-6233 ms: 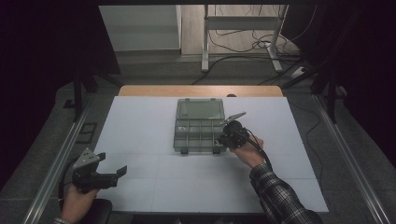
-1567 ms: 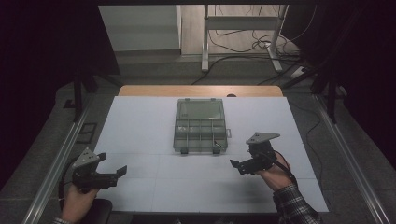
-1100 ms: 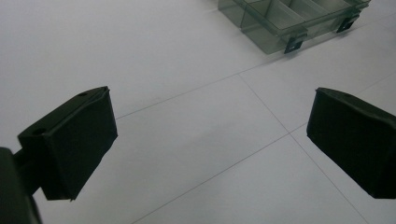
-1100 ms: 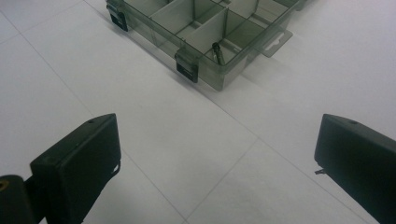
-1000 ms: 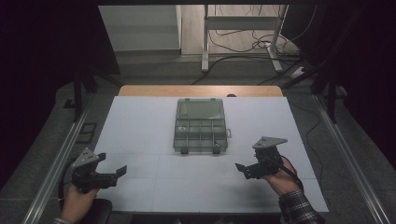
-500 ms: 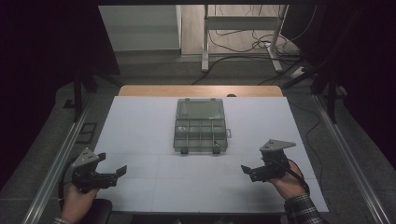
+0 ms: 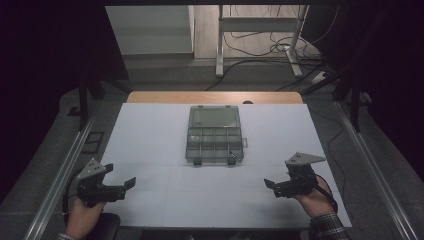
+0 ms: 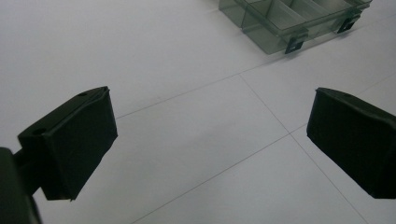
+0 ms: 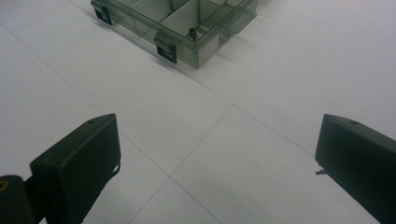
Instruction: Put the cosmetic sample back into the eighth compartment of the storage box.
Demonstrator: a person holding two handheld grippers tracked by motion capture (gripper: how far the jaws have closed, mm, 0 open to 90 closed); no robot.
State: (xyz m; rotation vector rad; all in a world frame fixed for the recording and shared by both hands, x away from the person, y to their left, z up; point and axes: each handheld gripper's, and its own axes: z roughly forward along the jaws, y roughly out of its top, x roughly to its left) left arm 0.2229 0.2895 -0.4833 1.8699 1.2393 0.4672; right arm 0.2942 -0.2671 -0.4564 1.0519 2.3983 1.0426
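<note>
Sitting in the middle of the white table [image 7: 150, 135], the clear box [image 7: 214, 134] lay well away from both claws. Its long side ran from the near edge toward the far edge, and its two dark latches [image 9: 166, 49] faced the person. The left gripper [image 7: 131, 183] hung low by the near left corner with its jaws wide apart and nothing between them. The right gripper [image 7: 268, 183] hung by the near right side, also wide apart and empty. The box lay ahead of both and toward the middle. The right one looked a bit nearer, so it would probably have the shorter reach to the latches.
</note>
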